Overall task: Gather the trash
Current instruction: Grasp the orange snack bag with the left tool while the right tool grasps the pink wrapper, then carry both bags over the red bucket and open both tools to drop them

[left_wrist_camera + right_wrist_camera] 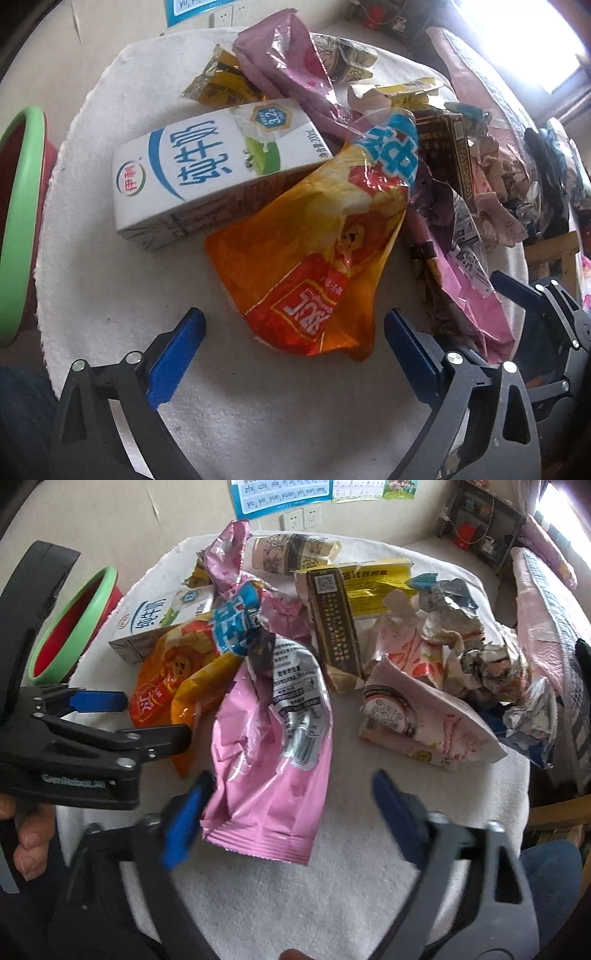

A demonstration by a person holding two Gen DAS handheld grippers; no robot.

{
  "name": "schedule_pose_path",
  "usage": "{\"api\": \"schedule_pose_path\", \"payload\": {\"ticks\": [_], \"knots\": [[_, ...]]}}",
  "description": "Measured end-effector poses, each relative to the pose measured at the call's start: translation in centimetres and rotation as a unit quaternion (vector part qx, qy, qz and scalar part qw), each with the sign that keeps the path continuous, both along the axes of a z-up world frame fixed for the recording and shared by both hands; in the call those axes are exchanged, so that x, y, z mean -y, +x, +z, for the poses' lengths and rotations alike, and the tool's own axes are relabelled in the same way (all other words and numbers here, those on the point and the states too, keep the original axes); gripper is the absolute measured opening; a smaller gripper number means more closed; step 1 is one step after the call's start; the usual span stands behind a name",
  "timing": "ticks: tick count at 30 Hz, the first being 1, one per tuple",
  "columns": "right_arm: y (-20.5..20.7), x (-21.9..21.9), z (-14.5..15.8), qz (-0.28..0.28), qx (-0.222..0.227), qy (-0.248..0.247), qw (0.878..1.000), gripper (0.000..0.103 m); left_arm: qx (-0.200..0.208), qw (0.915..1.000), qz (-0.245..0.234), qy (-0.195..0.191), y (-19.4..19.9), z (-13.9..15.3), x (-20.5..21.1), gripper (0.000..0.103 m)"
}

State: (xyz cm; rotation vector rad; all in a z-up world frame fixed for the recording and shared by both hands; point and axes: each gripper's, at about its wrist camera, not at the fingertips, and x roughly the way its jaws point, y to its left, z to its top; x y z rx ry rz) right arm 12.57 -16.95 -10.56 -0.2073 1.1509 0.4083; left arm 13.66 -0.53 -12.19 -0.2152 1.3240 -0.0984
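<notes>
Two grippers straddle wrappers beside the milk carton (207, 166), ready to pinch: left gripper (295, 332) gaping around the orange wrapper (310, 258), right gripper (288, 797) part-open astride the pink bag (269, 760).

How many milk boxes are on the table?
1. The white milk carton lies on its side at the left of the trash pile, near the green-rimmed bin, partly under the orange snack bag. More could hide beneath wrappers.
</notes>
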Motion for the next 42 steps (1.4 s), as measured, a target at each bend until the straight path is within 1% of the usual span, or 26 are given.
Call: {"api": "schedule_pose_path", "payload": {"ticks": [1,3,4,5,6,8,9,10,13,19,24,26,30,36,42], "knots": [[0.0,0.1,-0.1,0.001,-0.002,0.003,1.000,0.068,0.002,1.0000,0.000,0.006,0.0,0.1,0.1,0.085],[0.2,0.0,-0.2,0.003,-0.006,0.009,1.000,0.060,0.005,0.9999,0.000,0.010,0.0,0.3,0.4,0.080],[0.2,0.0,-0.2,0.003,-0.008,0.013,1.000,0.052,0.007,0.9999,0.000,0.009,-0.1,0.4,0.6,0.075],[0.2,0.0,-0.2,0.003,-0.011,0.019,1.000,0.050,0.008,0.9999,0.000,0.006,-0.1,0.5,0.6,0.068],[0.1,0.0,-0.2,0.002,-0.011,0.022,1.000,0.049,0.009,1.0000,-0.001,0.001,-0.3,0.6,0.5,0.065],[-0.1,0.2,0.0,0.003,-0.007,0.027,1.000,0.047,0.011,0.9999,-0.004,-0.004,-0.4,0.8,0.4,0.054],[-0.2,0.3,0.1,0.003,-0.006,0.030,1.000,0.046,0.012,0.9999,-0.006,-0.006,-0.5,0.9,0.5,0.052],[-0.2,0.4,0.2,0.003,-0.006,0.035,0.999,0.045,0.014,0.9999,-0.006,-0.007,-0.6,1.0,0.6,0.047],[-0.5,0.7,0.8,0.004,-0.004,0.043,0.999,0.043,0.019,0.9997,-0.004,-0.012,-1.0,1.5,0.4,0.041],[-1.1,1.1,2.4,-0.002,0.002,0.061,0.998,0.042,0.036,0.9993,-0.004,-0.014,-2.1,2.6,0.3,0.039],[-2.0,1.7,4.0,-0.007,0.018,0.074,0.997,0.042,0.057,0.9981,0.007,-0.019,-5.0,4.6,-1.5,0.039],[-2.5,1.9,4.9,-0.004,0.027,0.089,0.996,0.042,0.066,0.9976,0.012,-0.018,-5.6,5.4,-1.8,0.039],[-3.1,1.5,6.5,0.004,0.048,0.093,0.995,0.042,0.084,0.9959,0.031,-0.016,-6.6,6.9,-2.8,0.039],[-3.2,0.2,8.6,0.018,0.068,0.108,0.992,0.042,0.111,0.9922,0.056,-0.011,-6.9,9.0,-4.0,0.039],[-3.1,-3.1,11.5,0.051,0.095,0.128,0.986,0.042,0.141,0.9855,0.094,0.005,-7.3,11.6,-7.5,0.039]]}}
